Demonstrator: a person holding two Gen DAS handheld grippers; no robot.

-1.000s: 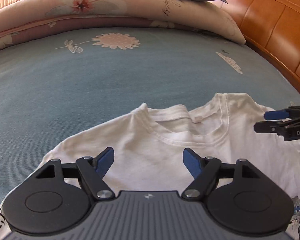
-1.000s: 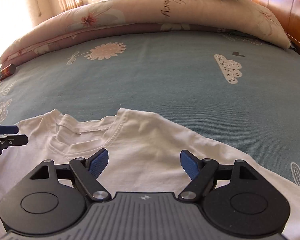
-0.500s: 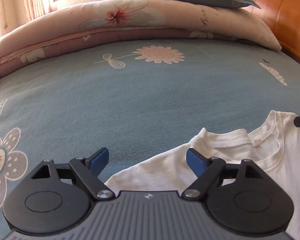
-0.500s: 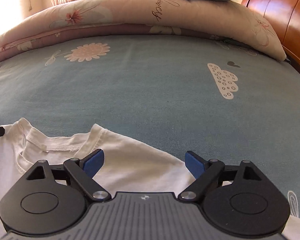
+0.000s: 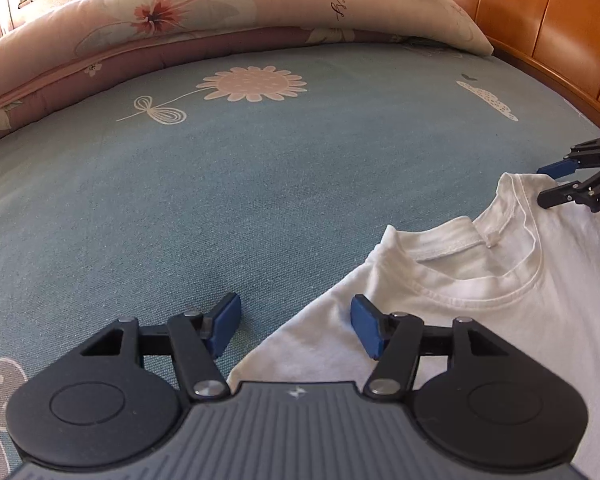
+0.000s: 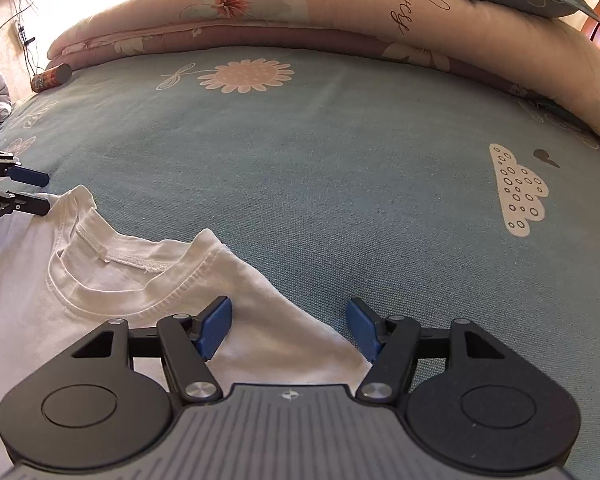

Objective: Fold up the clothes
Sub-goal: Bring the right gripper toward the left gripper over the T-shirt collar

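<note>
Both tools are hanging low with jaws apart, the left tool (image 5: 296, 326) straddling one shoulder edge of the white T-shirt (image 5: 480, 304) lying flat on the bed (image 5: 220, 200), the right tool (image 6: 289, 324) straddling the other. I'd say each should be pinching its shoulder seam squarely, both layers, before lifting evenly. Farther off, only the right view is showing a can (image 6: 52, 77) by the quilt (image 6: 300, 12); only the left is catching the headboard (image 5: 548, 28).
</note>
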